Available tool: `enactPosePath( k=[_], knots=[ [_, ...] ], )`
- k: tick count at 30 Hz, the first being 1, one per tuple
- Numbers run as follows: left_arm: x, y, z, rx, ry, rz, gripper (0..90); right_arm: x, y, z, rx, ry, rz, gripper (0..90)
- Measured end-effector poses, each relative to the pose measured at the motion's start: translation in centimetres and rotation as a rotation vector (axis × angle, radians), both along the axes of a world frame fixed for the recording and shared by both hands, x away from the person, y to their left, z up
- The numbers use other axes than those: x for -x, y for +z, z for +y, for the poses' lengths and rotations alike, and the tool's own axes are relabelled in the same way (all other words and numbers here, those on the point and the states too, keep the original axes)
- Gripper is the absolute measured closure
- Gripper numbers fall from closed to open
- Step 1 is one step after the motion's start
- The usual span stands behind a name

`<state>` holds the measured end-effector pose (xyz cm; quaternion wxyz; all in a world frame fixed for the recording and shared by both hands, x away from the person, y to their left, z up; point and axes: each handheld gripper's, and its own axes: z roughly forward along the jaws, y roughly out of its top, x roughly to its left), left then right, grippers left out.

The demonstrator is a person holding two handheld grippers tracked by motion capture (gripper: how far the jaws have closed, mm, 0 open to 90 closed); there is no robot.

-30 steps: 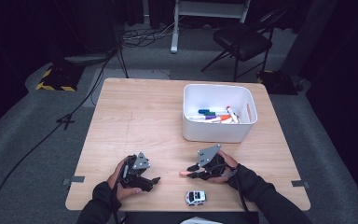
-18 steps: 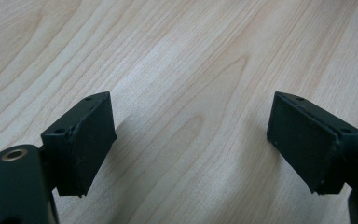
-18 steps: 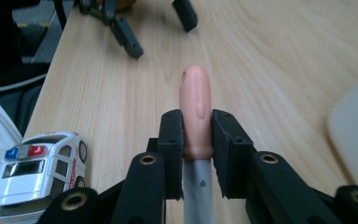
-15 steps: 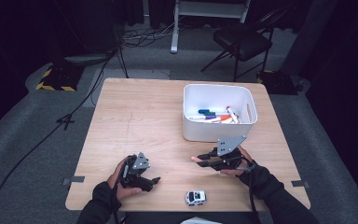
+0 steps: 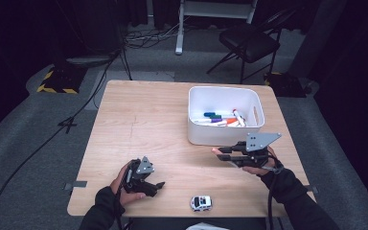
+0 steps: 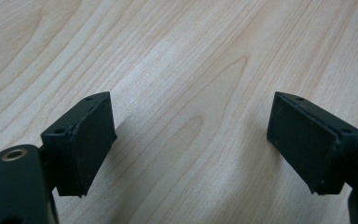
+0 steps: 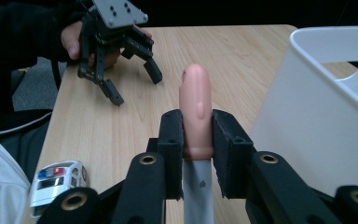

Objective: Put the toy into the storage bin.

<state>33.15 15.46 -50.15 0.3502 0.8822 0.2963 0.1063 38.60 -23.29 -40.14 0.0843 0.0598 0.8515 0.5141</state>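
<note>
Two hand-held grippers are in use at the counter (image 5: 148, 124). Right hand-held gripper (image 5: 219, 154): jaws pinched on a marker (image 7: 196, 112) with a pale pink cap and grey barrel; the pads clamp it at the junction of cap and barrel, and the cap projects beyond the fingertips. In the high view this hand-held gripper is held clear of the counter surface, level, with the marker tip pointing towards the left hand-held gripper's side. A white bin (image 5: 225, 136) stands just beyond it, near wall close to the jaws; several markers (image 5: 220, 119) lie inside. A toy police car (image 5: 201, 202) sits on the counter between the two hands, nearer the person than either fingertip.

Left hand-held gripper (image 5: 157, 186): jaws spread, nothing between the pads (image 6: 88, 140), bare wood showing in the gap. It rests low at the counter, well apart from the right one, gripped by the person's left hand (image 5: 124, 184).
</note>
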Motion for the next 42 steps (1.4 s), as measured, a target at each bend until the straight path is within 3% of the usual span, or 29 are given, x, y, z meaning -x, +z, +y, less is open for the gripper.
enactPosePath(
  k=[13, 30, 35, 42],
  knots=[
    [0.0, 0.0, 0.0, 0.0, 0.0, 0.0, 15.4, -0.1, 5.7, -3.0, -0.063, -0.082, -0.072, 74.7],
    [0.0, 0.0, 0.0, 0.0, 0.0, 0.0, 15.4, -1.9, 10.3, -4.2, -0.052, -0.173, -0.137, 74.7],
    [0.0, 0.0, 0.0, 0.0, -0.001, 0.0, 15.5, -3.1, 10.8, -4.1, -0.048, -0.2, -0.133, 74.7],
    [0.0, 0.0, 0.0, 0.0, 0.0, 0.0, 15.4, -5.3, 10.4, -3.5, -0.019, -0.247, -0.122, 74.7]
  ],
)
